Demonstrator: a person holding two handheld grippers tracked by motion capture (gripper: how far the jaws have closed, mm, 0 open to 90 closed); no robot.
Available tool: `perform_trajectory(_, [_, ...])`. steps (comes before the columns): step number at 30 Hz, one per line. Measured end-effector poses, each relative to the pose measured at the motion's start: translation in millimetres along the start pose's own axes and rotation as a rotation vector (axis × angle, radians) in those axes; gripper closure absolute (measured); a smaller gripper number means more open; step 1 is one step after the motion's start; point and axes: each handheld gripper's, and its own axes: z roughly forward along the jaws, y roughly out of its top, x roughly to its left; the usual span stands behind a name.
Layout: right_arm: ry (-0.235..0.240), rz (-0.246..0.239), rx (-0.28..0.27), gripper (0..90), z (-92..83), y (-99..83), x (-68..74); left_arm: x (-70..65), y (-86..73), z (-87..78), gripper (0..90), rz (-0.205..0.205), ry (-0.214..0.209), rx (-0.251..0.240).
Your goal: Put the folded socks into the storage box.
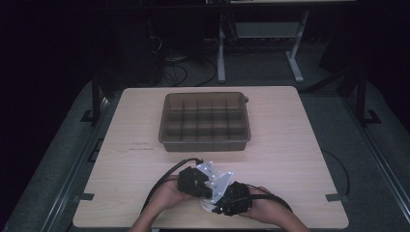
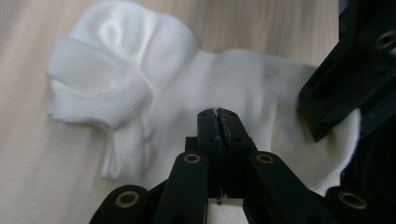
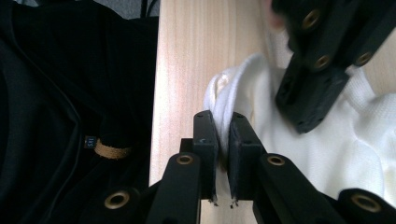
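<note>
while the left gripper (image 2: pixel 218 112) pinches the middle of the white sock (image 2: pixel 154 93) on the table (image 1: pixel 290 145), the right gripper (image 3: pixel 222 116) clamps its edge.

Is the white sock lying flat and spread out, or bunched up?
Bunched up. In the left gripper view the sock shows thick folds and a rumpled lump at one end, and both tools pinch its fabric on the table.
</note>
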Motion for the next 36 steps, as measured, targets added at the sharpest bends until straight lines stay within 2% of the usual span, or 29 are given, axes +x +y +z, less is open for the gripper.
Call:
perform_trajectory(1, [0.002,-0.001,-0.002,83.1,0.0,-0.3,-0.1,0.0,-0.9,0.3,88.8,-0.006,-0.004,-0.013])
perform_trajectory(6, [0.009,0.007,-0.004,83.1,0.0,-0.9,0.9,-0.6,-1.1,-2.0,88.3,-0.003,-0.004,-0.014])
perform_trajectory(13, [0.013,0.0,-0.011,83.0,-4.7,3.3,4.7,-2.5,1.0,-6.5,88.0,-0.002,-0.007,-0.04])
perform_trajectory(21, [0.023,0.0,-0.01,83.0,-4.5,3.6,6.4,-5.0,2.0,3.6,88.0,0.006,-0.026,-0.017])
perform_trajectory(25, [0.023,0.004,-0.013,83.0,-4.8,3.3,7.1,-3.3,0.2,-2.0,87.1,-0.002,-0.026,-0.037])
perform_trajectory(36, [0.031,0.011,-0.003,83.0,-10.0,5.5,11.2,0.0,-8.7,-26.9,87.1,-0.023,0.02,-0.09])
